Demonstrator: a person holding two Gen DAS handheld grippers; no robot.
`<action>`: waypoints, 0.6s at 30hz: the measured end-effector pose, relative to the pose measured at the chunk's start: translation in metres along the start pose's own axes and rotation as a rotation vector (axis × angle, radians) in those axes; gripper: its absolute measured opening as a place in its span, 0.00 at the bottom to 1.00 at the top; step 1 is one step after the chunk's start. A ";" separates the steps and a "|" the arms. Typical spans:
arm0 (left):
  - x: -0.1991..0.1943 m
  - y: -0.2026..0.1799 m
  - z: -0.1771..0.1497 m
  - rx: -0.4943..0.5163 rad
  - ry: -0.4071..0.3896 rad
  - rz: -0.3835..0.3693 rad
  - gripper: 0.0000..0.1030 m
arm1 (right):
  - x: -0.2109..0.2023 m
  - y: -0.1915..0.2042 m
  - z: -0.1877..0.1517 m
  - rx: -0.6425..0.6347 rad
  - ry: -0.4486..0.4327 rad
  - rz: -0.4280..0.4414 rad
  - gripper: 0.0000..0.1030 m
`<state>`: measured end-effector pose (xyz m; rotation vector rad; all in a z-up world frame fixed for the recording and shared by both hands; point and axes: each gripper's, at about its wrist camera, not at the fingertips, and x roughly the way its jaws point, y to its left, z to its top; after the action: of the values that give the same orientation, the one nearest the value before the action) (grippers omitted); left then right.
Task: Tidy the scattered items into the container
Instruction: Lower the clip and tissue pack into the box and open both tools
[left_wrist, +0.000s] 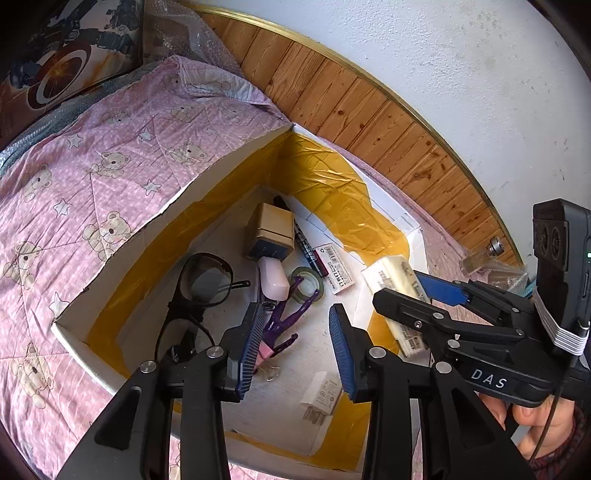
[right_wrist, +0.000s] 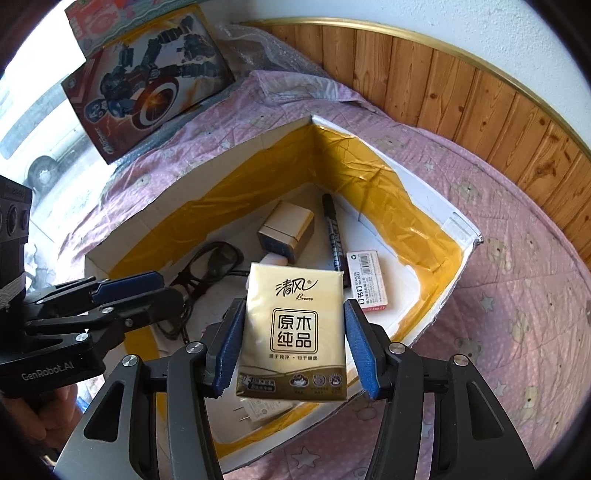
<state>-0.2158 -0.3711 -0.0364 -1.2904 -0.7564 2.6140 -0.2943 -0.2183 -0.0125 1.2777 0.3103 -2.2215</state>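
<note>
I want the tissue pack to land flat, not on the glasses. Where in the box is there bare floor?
The clearest bare floor lies between the purple clip, the white charger and the staples box. The far corner around the gold box, marker and tape roll is crowded; the glasses fill the left side.

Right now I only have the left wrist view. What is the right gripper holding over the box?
Observer: A tissue pack, printed face to the camera. The right gripper has its jaws shut on the pack's two side edges.
Operator: Where over the box is it?
Observer: Over the near end of the box, hiding most of the charger.
Operator: I see only part of the marker. How does it lie?
Observer: The marker shows whole, flat on the floor of the box, cap toward the far corner.
</note>
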 end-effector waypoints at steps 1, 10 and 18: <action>-0.001 0.001 0.000 -0.002 -0.001 0.000 0.40 | 0.000 -0.001 0.000 0.004 -0.001 0.002 0.55; -0.008 0.002 0.004 -0.011 -0.015 -0.005 0.40 | -0.002 -0.009 0.003 0.043 -0.007 0.029 0.55; -0.009 -0.010 0.000 0.026 -0.008 0.002 0.42 | -0.013 -0.004 -0.001 0.025 -0.006 0.036 0.55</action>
<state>-0.2107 -0.3658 -0.0252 -1.2751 -0.7209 2.6229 -0.2906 -0.2101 -0.0017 1.2793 0.2555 -2.2049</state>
